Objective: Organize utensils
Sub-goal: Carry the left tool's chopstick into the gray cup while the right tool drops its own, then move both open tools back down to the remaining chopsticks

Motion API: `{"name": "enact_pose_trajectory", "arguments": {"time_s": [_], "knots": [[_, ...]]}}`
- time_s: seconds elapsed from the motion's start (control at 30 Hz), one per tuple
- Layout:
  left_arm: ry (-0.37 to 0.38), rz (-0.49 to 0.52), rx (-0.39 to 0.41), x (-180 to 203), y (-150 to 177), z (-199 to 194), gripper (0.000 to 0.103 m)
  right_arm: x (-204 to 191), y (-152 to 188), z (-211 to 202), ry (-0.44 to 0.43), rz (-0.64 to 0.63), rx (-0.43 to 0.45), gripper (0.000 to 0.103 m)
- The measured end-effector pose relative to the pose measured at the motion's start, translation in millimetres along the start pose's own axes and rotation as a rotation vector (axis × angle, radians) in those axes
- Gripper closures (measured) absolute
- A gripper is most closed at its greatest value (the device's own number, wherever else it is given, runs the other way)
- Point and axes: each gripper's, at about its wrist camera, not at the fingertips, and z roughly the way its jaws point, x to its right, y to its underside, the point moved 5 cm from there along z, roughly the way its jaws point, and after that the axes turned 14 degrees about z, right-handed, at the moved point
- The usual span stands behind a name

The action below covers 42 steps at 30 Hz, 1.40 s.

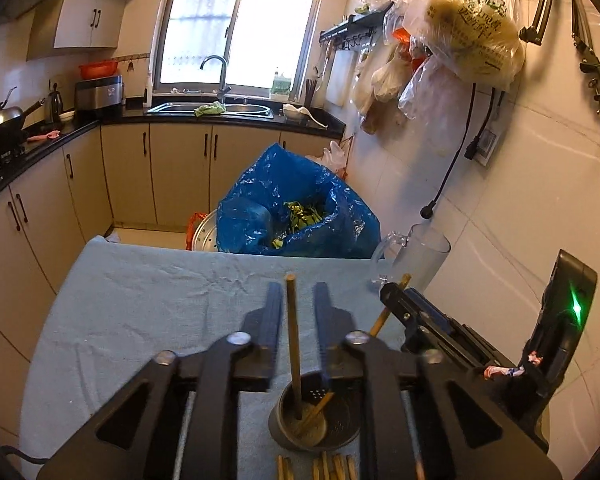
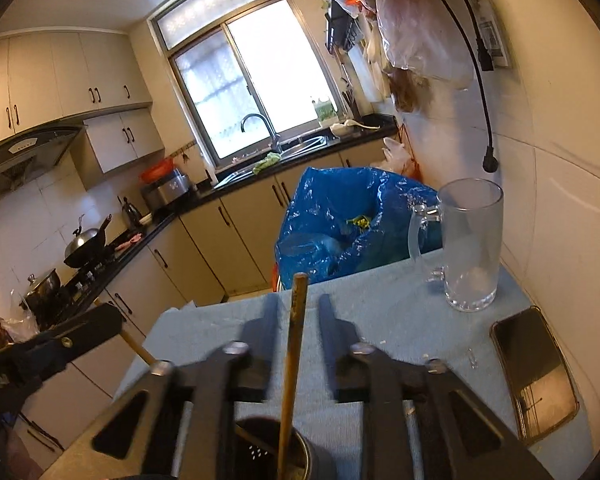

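Both tools stand open. Between the left tool fingers a chopstick rises from the holder on the bench. Right tool likewise; glass mug at 1 o'clock.

Two hand-held grippers: left, right. One perforated metal holder on worktop, near front edge. Two chopsticks standing in holder. Loose chopsticks at front edge, about seven, exact count unclear. One glass mug near far right corner. One phone by right edge. One blue bag beyond far edge.
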Motion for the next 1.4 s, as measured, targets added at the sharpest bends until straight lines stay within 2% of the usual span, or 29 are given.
{"name": "enact_pose_trajectory", "arguments": {"time_s": [0.1,0.3,0.4,0.5,0.63,0.77,0.83,0.97,1.0,1.07,1.13,1.2,1.4], "knots": [[-0.009,-0.012,0.020,-4.6,3.1,-19.9,0.071,0.3,-2.4,-12.1,0.005,0.005,0.012,0.066],[-0.029,-0.040,0.056,-15.5,14.5,-72.4,0.063,-3.8,-2.0,-53.9,0.002,-0.004,0.037,0.053],[-0.054,-0.042,0.073,-21.1,30.5,-100.9,0.052,-1.5,7.7,-77.5,0.006,-0.025,0.033,0.043],[-0.080,-0.032,0.059,-22.5,57.7,-117.3,0.048,8.6,31.6,-95.7,0.019,-0.055,-0.016,0.040],[-0.075,-0.015,-0.039,-17.5,113.0,-106.6,0.047,37.2,81.2,-99.0,0.052,-0.069,-0.155,0.040],[-0.031,0.005,-0.223,-1.8,186.3,-69.1,0.047,73.1,148.4,-91.6,0.089,-0.077,-0.337,0.043],[0.003,0.025,-0.302,10.5,217.9,-50.0,0.050,85.5,172.2,-88.0,0.094,-0.068,-0.402,0.057],[0.048,0.063,-0.377,30.1,250.6,-28.6,0.056,96.9,197.2,-88.6,0.091,-0.067,-0.449,0.060],[0.053,0.077,-0.383,34.2,254.5,-25.0,0.061,96.9,199.5,-89.1,0.088,-0.072,-0.451,0.061],[0.051,0.103,-0.387,38.6,256.7,-21.0,0.066,95.8,202.4,-90.2,0.085,-0.089,-0.452,0.061],[0.039,0.122,-0.390,40.7,254.3,-19.0,0.080,92.9,207.6,-92.1,0.088,-0.115,-0.449,0.062],[0.028,0.137,-0.398,39.8,254.2,-17.1,0.086,89.8,207.6,-89.9,0.093,-0.134,-0.451,0.063],[-0.002,0.147,-0.402,39.7,248.1,-6.7,0.087,81.7,209.9,-77.5,0.137,-0.192,-0.440,0.065]]}}
